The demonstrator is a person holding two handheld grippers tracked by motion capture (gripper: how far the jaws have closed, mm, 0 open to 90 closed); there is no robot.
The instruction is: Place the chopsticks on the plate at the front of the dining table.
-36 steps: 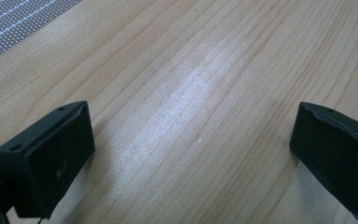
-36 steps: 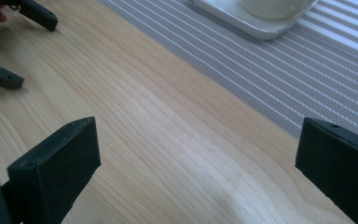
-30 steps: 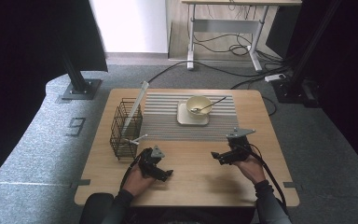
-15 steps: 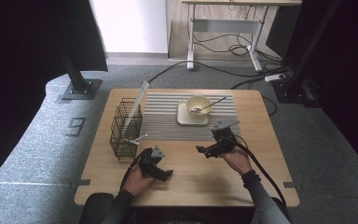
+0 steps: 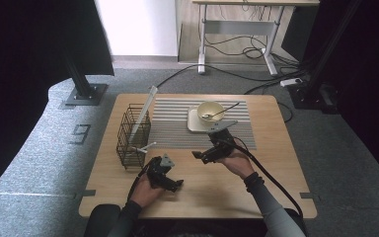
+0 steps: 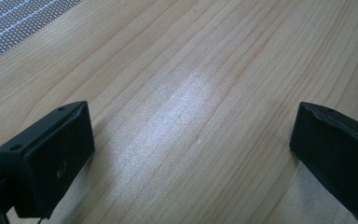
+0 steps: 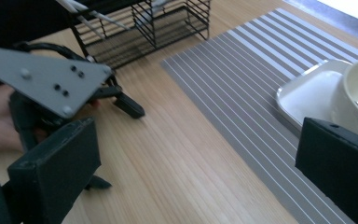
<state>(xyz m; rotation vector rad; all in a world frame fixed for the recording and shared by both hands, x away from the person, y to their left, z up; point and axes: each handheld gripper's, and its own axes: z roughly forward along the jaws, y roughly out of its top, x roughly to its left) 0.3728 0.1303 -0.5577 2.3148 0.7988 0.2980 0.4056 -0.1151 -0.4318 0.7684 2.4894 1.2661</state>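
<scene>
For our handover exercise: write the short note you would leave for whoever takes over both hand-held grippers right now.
Left hand-held gripper: open, holding nothing, low over bare table near the front edge.
Right hand-held gripper: open, holding nothing, just in front of the striped mat.
Bowl sits on the white tray on the mat, with a spoon in it. Wire basket stands at the left and holds a few utensils.
Done: nothing picked up from the bowl or tray.
Left: probably grasp the bowl or spoon with the nearer right gripper.

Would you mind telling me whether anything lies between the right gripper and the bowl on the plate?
Nothing visible does. The right gripper is open over bare table, and only striped mat lies between it and the bowl.
</scene>
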